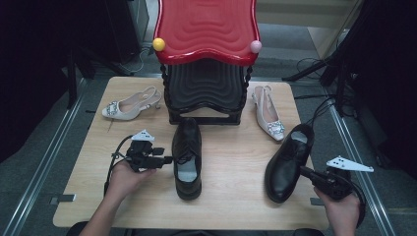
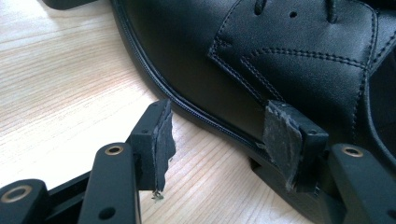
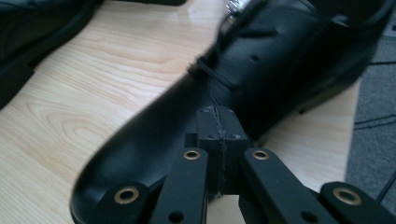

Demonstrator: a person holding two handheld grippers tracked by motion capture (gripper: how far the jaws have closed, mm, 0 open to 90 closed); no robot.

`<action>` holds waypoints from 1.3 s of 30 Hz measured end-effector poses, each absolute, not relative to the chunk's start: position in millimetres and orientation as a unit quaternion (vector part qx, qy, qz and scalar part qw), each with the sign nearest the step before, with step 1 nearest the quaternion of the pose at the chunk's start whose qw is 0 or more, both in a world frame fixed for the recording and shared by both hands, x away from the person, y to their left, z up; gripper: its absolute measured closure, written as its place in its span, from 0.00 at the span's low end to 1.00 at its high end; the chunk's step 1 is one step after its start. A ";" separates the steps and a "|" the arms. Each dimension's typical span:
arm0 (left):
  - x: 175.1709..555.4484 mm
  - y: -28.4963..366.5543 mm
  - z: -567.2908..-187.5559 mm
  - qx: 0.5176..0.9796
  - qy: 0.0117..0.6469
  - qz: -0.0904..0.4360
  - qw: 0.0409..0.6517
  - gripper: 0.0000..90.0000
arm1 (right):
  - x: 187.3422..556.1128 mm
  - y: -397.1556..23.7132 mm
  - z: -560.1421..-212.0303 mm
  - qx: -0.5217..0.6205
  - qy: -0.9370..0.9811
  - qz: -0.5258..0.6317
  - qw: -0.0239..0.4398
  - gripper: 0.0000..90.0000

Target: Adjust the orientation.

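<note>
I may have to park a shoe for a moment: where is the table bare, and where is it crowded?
Free: the strip of table between the middle black shoe and the right black shoe, and the near-left corner beside the left gripper. Crowded: the far edge, where the shoe rack stands between two pale heeled shoes.

left shoe (image 1: 188,158): black leather lace-up, upright on its sole at the middle of the table, toe toward the person, heel near the black base of the rack; grey insole visible.
right shoe (image 1: 288,162): matching black lace-up near the table's right edge, angled, toe toward the person, heel beside a pale slingback; blurred in the right gripper view.
</note>
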State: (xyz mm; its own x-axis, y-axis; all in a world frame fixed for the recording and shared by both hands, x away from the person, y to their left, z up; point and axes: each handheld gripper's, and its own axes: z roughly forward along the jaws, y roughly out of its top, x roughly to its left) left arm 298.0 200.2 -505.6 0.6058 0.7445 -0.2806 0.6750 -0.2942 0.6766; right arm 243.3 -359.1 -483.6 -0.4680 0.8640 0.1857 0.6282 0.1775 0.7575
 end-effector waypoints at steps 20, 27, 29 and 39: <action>299.3 200.5 -506.6 0.802 0.445 0.045 0.395 0.48 | 253.7 -346.4 -499.7 0.473 0.783 0.392 0.099 1.00; 298.8 200.6 -506.5 0.802 0.445 0.045 0.395 0.47 | 259.8 -317.3 -502.0 0.445 0.799 0.396 0.082 1.00; 299.0 200.9 -506.6 0.802 0.446 0.046 0.394 0.47 | 262.3 -310.2 -502.7 0.441 0.800 0.398 0.078 1.00; 298.8 200.4 -507.1 0.804 0.446 0.044 0.391 0.47 | 278.3 -279.0 -503.3 0.423 0.808 0.403 0.080 1.00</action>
